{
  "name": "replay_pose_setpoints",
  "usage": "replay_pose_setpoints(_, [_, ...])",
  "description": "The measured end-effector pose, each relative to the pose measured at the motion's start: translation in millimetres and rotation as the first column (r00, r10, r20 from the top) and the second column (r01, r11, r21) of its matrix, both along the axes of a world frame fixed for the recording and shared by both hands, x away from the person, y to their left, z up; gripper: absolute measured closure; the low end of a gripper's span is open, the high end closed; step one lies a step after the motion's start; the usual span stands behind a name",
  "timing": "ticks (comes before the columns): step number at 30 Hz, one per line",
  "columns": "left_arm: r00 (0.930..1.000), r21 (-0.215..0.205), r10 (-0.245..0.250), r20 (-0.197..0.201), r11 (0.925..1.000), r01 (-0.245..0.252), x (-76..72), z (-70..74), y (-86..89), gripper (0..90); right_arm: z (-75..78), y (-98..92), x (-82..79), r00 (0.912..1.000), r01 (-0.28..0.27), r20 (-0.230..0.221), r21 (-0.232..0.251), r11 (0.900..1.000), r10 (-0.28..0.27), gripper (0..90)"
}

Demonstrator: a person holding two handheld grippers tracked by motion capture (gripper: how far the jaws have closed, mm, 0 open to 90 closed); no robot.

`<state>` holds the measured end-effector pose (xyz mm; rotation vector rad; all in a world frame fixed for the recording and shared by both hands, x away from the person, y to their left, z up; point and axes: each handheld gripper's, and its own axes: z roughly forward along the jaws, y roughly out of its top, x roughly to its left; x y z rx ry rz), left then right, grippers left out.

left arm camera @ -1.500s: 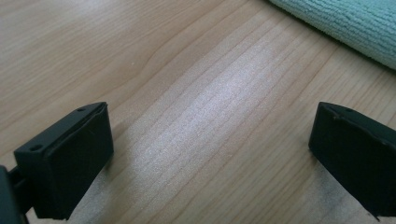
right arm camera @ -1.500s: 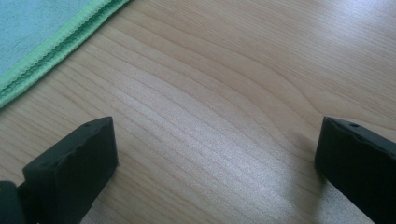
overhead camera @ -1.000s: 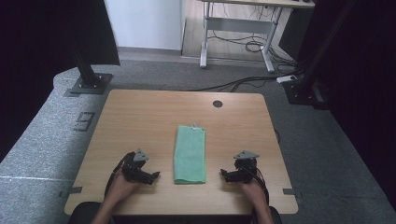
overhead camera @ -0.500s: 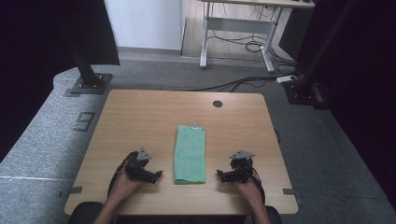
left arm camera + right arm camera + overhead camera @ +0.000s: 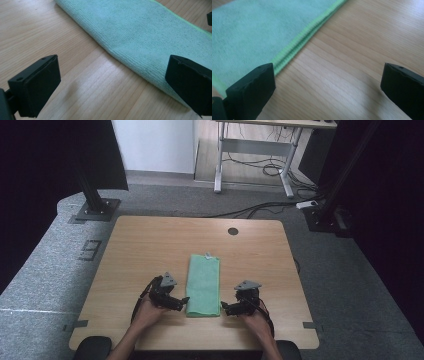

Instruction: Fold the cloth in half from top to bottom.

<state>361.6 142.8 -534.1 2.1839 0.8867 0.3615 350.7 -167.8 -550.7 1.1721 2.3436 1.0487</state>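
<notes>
A green cloth [image 5: 204, 285], folded into a long strip, lies flat on the wooden table [image 5: 150, 245] and runs away from me. My left gripper [image 5: 183, 301] is open at the cloth's near left corner, its jaws straddling the folded edge of the cloth [image 5: 140, 37]. On the other side my right gripper [image 5: 225, 308] is open too, low over the wood by the near right corner, where the cloth [image 5: 262, 32] shows its stitched layered edge. Nothing is held.
A round cable hole [image 5: 232, 231] sits near the table's far edge. Grey carpet surrounds the table. Black stand bases [image 5: 95, 210] and a desk frame [image 5: 250, 165] with cables stand beyond it. The near table edge lies just under my hands.
Both grippers have moved inward toward the cloth's near corners. The cloth has not moved.
</notes>
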Motion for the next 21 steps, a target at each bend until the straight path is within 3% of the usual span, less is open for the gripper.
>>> replay_pose_setpoints(6, [0.9999, 0.028, 0.011, -0.011, 0.9995, -0.011, 2.4, -8.0, -3.5, 0.1, 1.3, 14.6, 3.5, 0.9998, -0.013, 0.013, 0.012, 1.000, 0.013, 0.0])
replay_pose_setpoints(11, [1.0000, 0.080, 0.004, -0.003, 0.9968, -0.004, 1.2, -13.4, -9.0, 0.5, -1.3, 25.1, 5.2, 0.9995, -0.029, 0.012, -0.021, 0.999, 0.029, 0.0])
replay_pose_setpoints(21, [1.0000, 0.095, 0.000, -0.004, 0.9955, 0.000, -3.5, -13.3, -10.4, 1.2, -3.6, 24.7, 4.6, 0.9997, -0.017, -0.017, -0.040, 0.999, 0.017, 0.0])
